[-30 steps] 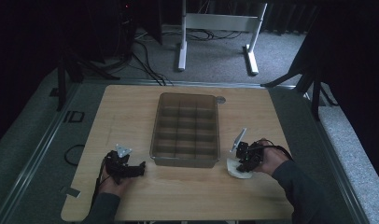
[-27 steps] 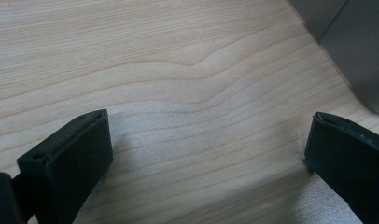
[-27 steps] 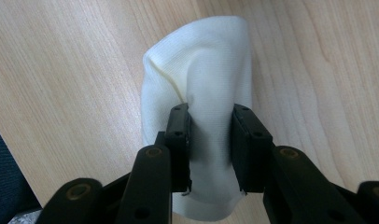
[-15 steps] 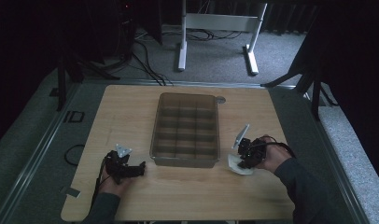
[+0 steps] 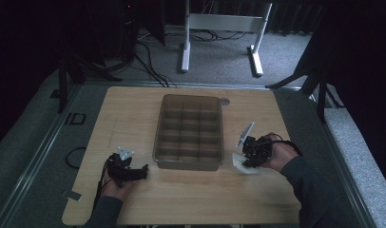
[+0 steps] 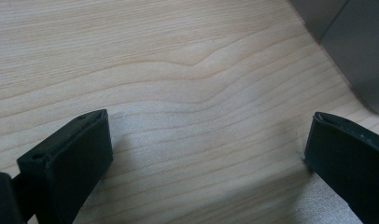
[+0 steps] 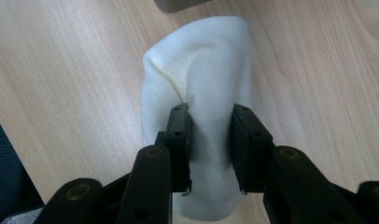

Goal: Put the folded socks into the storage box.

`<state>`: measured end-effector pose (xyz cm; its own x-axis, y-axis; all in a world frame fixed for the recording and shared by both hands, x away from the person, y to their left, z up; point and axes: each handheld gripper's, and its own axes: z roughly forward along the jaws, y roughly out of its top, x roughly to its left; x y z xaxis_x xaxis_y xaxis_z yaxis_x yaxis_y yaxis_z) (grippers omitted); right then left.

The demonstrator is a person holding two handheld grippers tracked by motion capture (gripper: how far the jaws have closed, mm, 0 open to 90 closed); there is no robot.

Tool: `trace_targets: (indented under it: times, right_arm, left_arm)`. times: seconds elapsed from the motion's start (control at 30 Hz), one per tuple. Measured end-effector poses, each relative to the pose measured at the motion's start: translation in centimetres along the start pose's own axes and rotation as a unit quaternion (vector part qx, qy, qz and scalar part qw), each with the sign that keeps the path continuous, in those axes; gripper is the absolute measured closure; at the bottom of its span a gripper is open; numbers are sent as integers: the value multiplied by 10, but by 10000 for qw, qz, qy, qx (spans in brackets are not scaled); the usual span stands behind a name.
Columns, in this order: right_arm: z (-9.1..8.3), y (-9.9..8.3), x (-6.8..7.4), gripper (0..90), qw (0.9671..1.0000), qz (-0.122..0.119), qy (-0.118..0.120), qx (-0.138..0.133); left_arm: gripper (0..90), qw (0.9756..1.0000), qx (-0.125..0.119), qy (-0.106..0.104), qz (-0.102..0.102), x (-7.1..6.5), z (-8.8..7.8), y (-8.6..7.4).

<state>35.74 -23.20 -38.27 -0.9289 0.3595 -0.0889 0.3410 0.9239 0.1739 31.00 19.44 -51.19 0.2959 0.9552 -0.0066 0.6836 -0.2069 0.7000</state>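
Cloth (image 7: 201, 135) pinched in my right gripper (image 7: 210, 133), nudged closer to the tray (image 5: 188, 133) than before, left gripper (image 6: 206, 154) spread wide (wood grain between).

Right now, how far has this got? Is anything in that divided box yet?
Early, it seems. Done: nothing visible; the compartments of the organiser tray look empty, though the high view is dim. In hand: the right gripper pinches a fold of the white cloth, which lies on the table beside the tray. The left gripper waits open over bare wood. Left: probably lifting the cloth into the tray.
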Motion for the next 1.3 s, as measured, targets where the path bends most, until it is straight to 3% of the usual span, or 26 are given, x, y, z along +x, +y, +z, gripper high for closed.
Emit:
trace_targets:
  times: [1.3]
  right_arm:
    - [-34, 27, -7, 704, 9997, -37, -159, -159]
  left_arm:
    - [10, 10000, 3, 2, 4, 0, 0, 0]
